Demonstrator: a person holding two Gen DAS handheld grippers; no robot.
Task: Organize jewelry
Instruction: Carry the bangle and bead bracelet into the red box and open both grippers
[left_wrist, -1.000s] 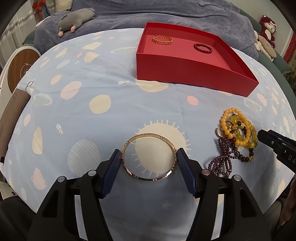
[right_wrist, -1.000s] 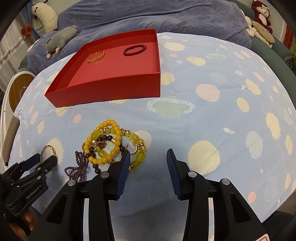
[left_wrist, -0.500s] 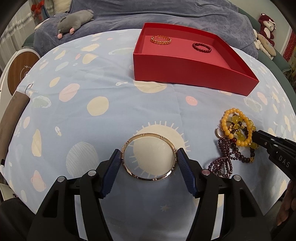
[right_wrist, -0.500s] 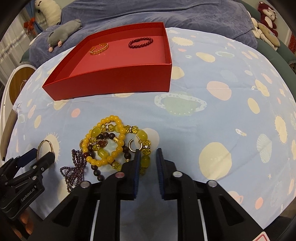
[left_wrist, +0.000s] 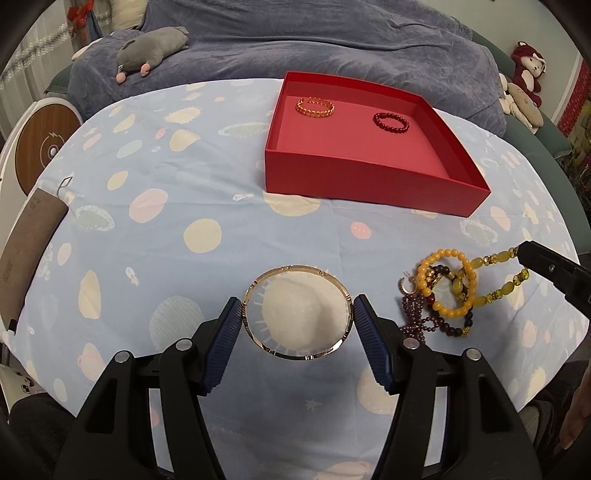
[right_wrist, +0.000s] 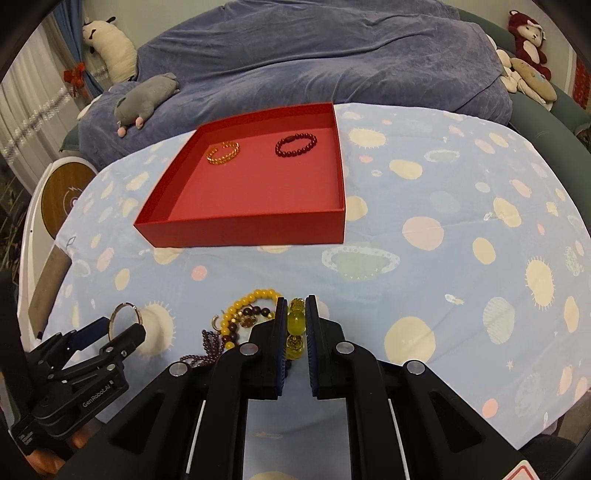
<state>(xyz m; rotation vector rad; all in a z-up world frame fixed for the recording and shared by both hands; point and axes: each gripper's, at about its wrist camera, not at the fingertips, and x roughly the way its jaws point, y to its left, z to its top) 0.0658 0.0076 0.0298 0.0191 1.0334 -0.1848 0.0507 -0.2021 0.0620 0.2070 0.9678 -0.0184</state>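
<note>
A red box (left_wrist: 369, 186) (right_wrist: 240, 230) on the far side of the table holds an orange bead bracelet (left_wrist: 314, 107) (right_wrist: 223, 152) and a dark red one (left_wrist: 390, 122) (right_wrist: 295, 144). My left gripper (left_wrist: 297, 321) is open around a thin gold bangle (left_wrist: 295, 271) (right_wrist: 123, 305) that lies on the cloth. My right gripper (right_wrist: 295, 325) is shut on a yellow-green bead bracelet (right_wrist: 296, 323) (left_wrist: 506, 284) and pulls it up out of a pile of yellow, dark and purple bracelets (left_wrist: 439, 295) (right_wrist: 236, 325).
The table has a pale blue planet-print cloth (left_wrist: 184, 192). A blue blanket (right_wrist: 332, 55) and plush toys (left_wrist: 151, 48) (right_wrist: 528, 26) lie behind it. A round wooden-topped stand (left_wrist: 40, 147) is at the left edge.
My right gripper has shut on the yellow-green bracelet and lifted it up and to the right from the pile. My left gripper stays open around the bangle.
</note>
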